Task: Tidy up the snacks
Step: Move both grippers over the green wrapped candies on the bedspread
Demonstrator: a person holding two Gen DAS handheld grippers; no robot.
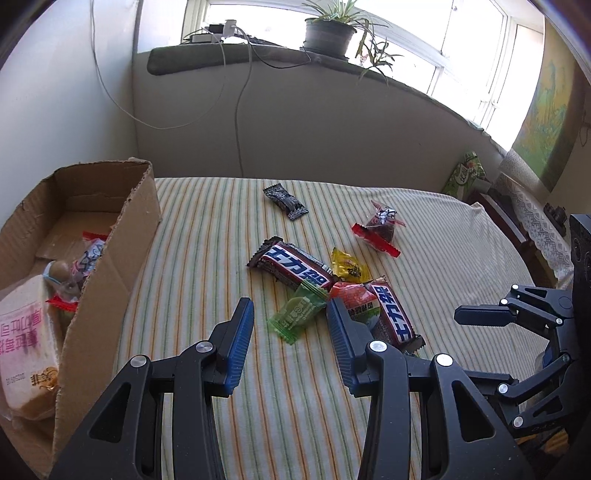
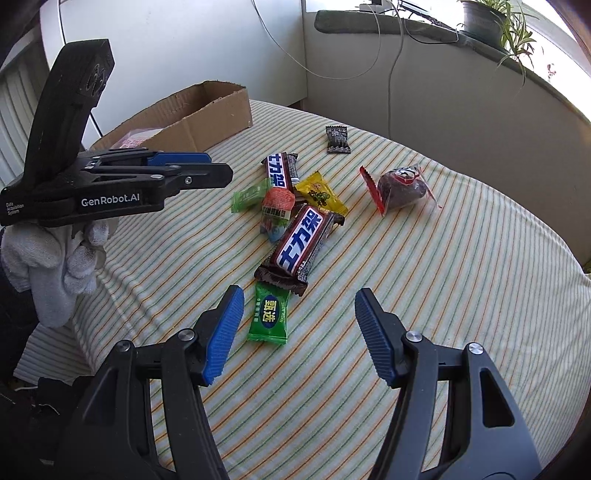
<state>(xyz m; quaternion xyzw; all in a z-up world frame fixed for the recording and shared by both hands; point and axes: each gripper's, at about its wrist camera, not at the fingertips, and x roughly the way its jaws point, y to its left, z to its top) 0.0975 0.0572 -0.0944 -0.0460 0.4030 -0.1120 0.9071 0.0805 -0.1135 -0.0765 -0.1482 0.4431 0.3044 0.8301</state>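
Note:
Several wrapped snacks lie on the striped cloth: two brown chocolate bars (image 1: pixel 290 267) (image 2: pixel 301 245), a pale green candy (image 1: pixel 297 314), a bright green candy (image 2: pixel 267 314), a yellow packet (image 2: pixel 320 194), a black packet (image 1: pixel 285 202) and a red-edged dark snack (image 2: pixel 400 190). A cardboard box (image 1: pixel 110 258) at the left holds a bread pack (image 1: pixel 26 350) and other snacks. My left gripper (image 1: pixel 290 314) is open and empty, with the pale green candy between its fingers. My right gripper (image 2: pixel 299 302) is open and empty, just behind the bright green candy.
The striped cloth (image 1: pixel 258 387) covers a rounded table. A windowsill with a potted plant (image 1: pixel 328 33) and cables runs along the back. A green box (image 1: pixel 463 173) and lace-covered furniture stand at the right. A gloved hand (image 2: pixel 55 258) holds the left gripper.

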